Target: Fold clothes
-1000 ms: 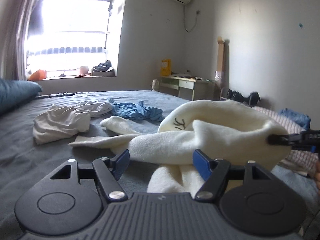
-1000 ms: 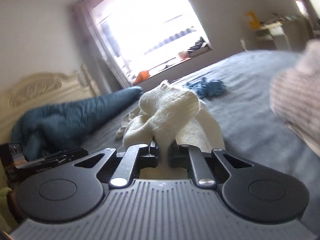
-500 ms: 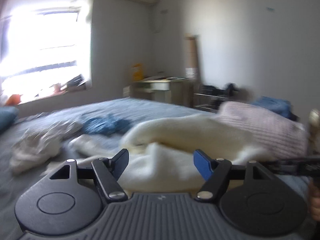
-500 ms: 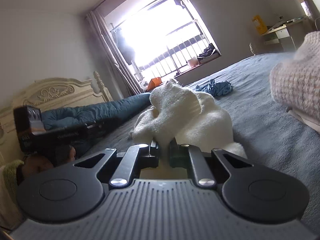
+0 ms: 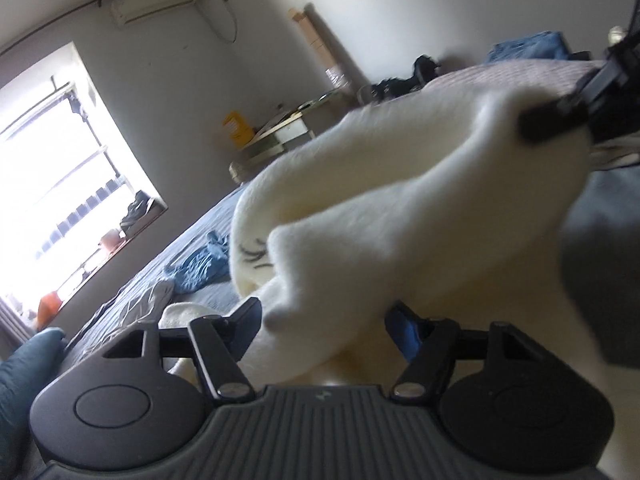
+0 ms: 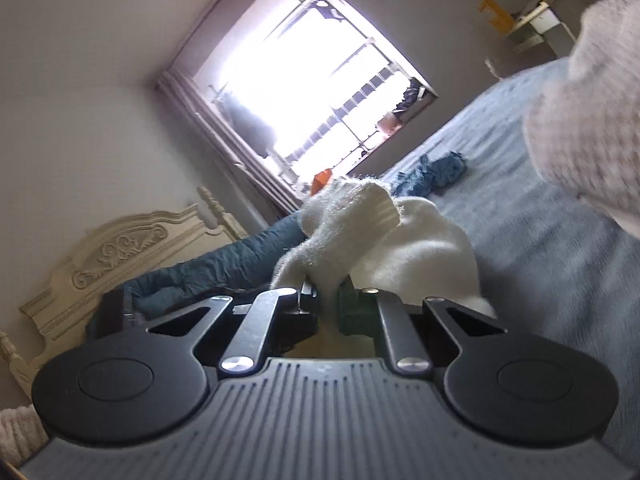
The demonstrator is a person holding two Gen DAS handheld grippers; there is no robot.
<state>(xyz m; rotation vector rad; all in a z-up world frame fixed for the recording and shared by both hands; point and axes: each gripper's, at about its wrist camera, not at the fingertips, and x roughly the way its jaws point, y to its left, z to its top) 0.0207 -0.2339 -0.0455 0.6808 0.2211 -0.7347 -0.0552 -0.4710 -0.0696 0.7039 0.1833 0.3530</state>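
cream fleece garment (image 5: 400, 208) filled the middle of the left wrist view, draped across the left gripper (image 5: 326, 320) and stretching up toward two o'clock, where the dark tip of the right gripper (image 5: 548, 124) pinched its far end. a small black embroidered mark showed on the fleece at about nine o'clock from the frame's centre. the left gripper's jaws were closing, with a thick fold of the garment lying between the blue pads (image 5: 404, 332); whether the pads already pressed on the cloth could not be told, since the fleece hid their inner faces.

in the right wrist view the right gripper's jaws were nearly together, clamped on a bunched ridge of the same garment, which rose from the fingers toward twelve o'clock and spilled down to the grey-blue bedsheet (image 6: 540, 264) at three o'clock.

beyond the garment, a crumpled blue cloth (image 5: 200, 268) lay on the bed at nine o'clock, with a pale grey garment (image 5: 148, 304) just below it. a teal duvet (image 6: 224, 264) sat before the carved headboard (image 6: 120, 256) at ten o'clock in the right view. a pink knitted item (image 6: 592, 120), blurred, loomed at two o'clock there.
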